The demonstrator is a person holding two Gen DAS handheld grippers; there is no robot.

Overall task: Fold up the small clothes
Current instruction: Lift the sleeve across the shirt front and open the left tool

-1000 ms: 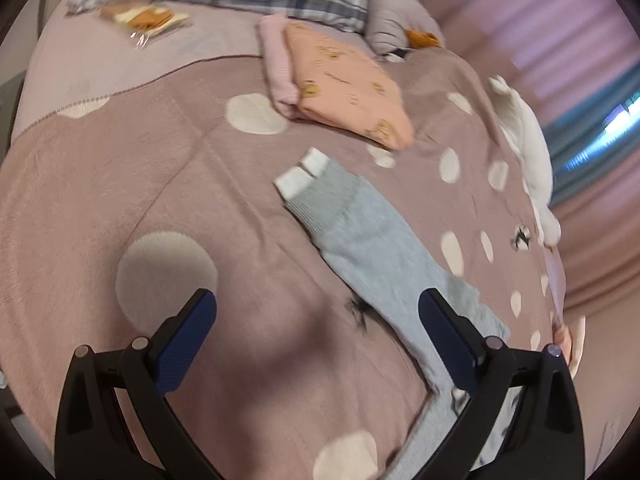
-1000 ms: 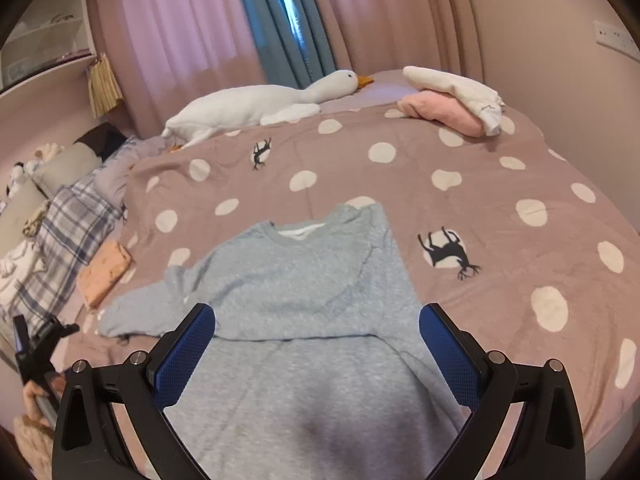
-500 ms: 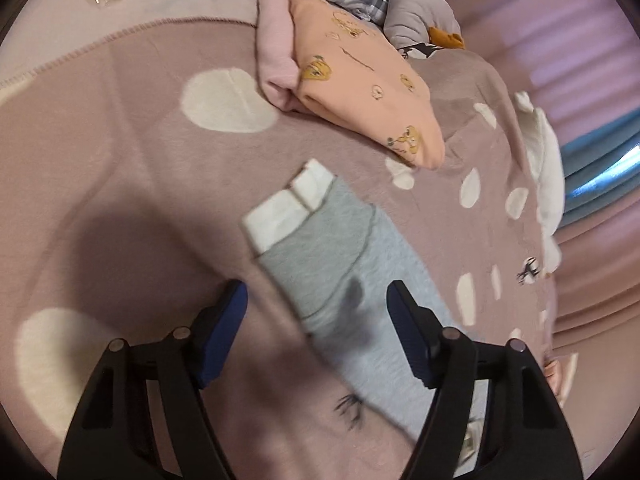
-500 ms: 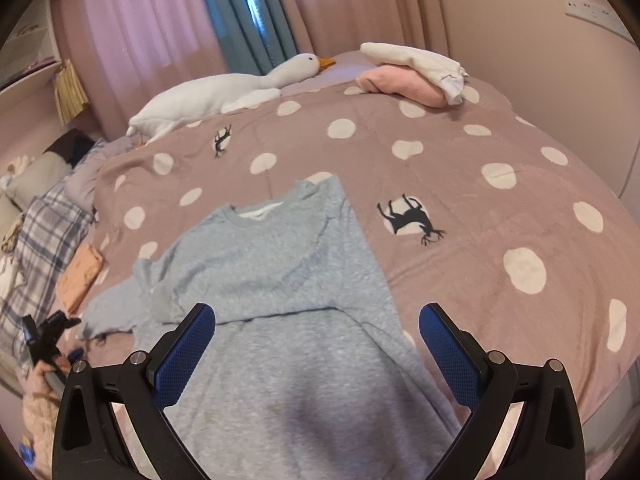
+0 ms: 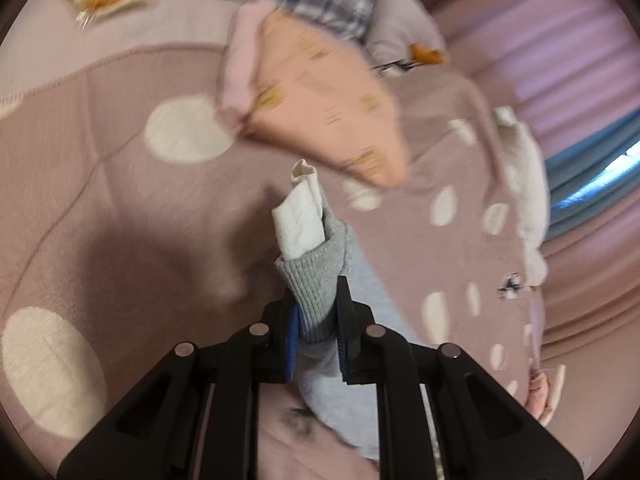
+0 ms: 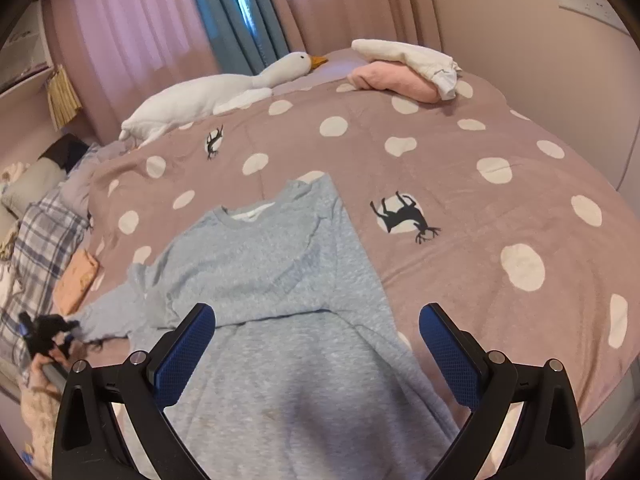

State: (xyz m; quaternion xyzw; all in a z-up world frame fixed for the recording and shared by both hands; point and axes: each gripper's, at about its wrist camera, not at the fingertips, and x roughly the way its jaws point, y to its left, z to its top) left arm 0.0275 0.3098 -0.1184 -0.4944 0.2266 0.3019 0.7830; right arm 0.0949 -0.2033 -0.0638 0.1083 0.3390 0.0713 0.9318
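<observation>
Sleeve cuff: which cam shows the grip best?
Left wrist. The left gripper is shut on the grey sleeve cuff, close and centred, white lining poking out. Right wrist shows that sleeve only small at far left; the right gripper is open over the sweatshirt.

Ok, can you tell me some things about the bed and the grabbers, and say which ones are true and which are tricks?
1. The left gripper is pinching the grey sleeve cuff. True.
2. The right gripper is squeezed shut on the sweater. False: it is open, holding nothing.
3. A toy goose lies near the curtains. True.
4. The bedcover has stripes. False: it has white dots.
</observation>
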